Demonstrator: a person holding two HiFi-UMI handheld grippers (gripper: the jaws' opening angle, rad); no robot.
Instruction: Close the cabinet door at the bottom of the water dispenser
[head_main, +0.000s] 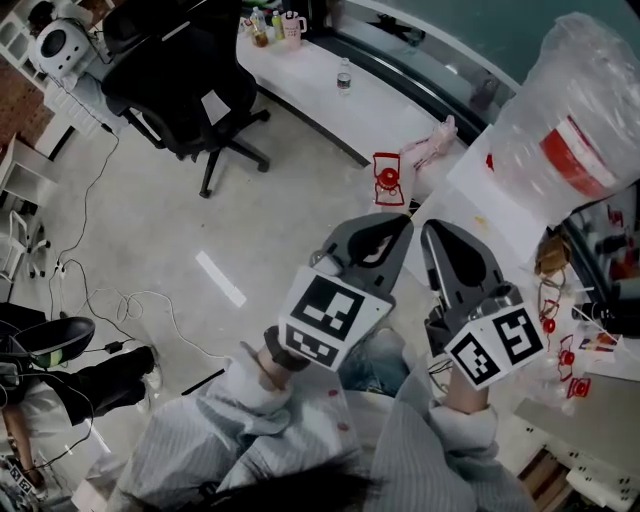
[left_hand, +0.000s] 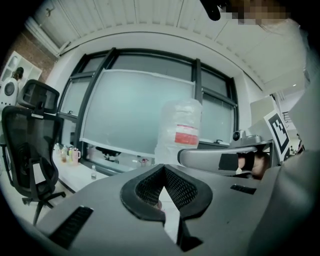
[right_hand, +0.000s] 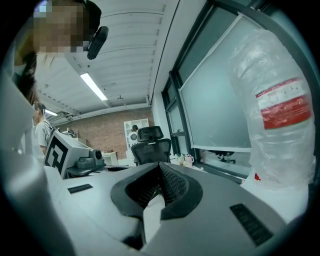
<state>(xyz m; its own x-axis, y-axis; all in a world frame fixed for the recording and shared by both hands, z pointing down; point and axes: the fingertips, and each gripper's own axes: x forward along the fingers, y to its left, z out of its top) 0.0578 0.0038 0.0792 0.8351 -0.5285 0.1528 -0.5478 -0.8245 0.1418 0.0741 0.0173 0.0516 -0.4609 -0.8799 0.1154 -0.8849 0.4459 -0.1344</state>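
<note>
The water dispenser (head_main: 487, 190) stands at the right of the head view, with a plastic-wrapped water bottle (head_main: 572, 125) on top. Its bottom cabinet door is hidden from every view. My left gripper (head_main: 398, 226) and right gripper (head_main: 436, 236) are held side by side, just left of the dispenser's top and apart from it. Both are shut with nothing between their pads. In the left gripper view the shut left gripper (left_hand: 162, 171) points toward the bottle (left_hand: 180, 131). The right gripper (right_hand: 160, 168) has the bottle (right_hand: 279, 110) close on its right.
A black office chair (head_main: 190, 70) stands on the floor at the back left. A white desk (head_main: 320, 95) with small bottles runs along the window. A small red item (head_main: 387, 180) lies by the dispenser's foot. Cables (head_main: 130, 300) trail at left, and clutter (head_main: 570, 350) at right.
</note>
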